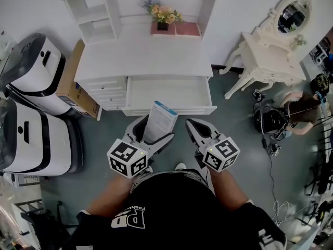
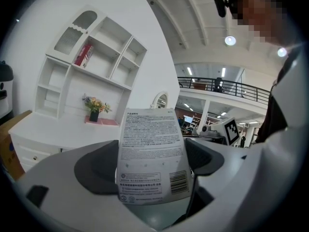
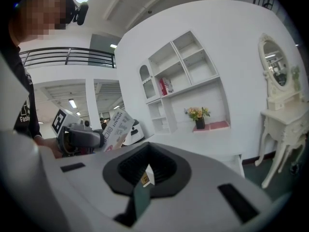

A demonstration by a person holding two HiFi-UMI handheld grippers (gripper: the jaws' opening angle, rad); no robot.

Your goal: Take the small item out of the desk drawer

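L gripper pinches a flat white printed packet; the fingers clamp its lower part. The packet stands upright and tilted, out of the drawer, just in front of it and above the floor. In the left gripper view the packet fills the gap between the dark pads, w/ fine print and a barcode facing the cam.

R gripper sits beside it, apart from the packet, fingers pressed together w/ nothing between them. The right gripper view shows only a thin slit between the pads.

The drawer is pulled open under the white desk; its inside looks bare. A flower pot sits at the back of the desk. A cardboard box leans at the desk's left side. A white dressing table w/ mirror stands to the right.
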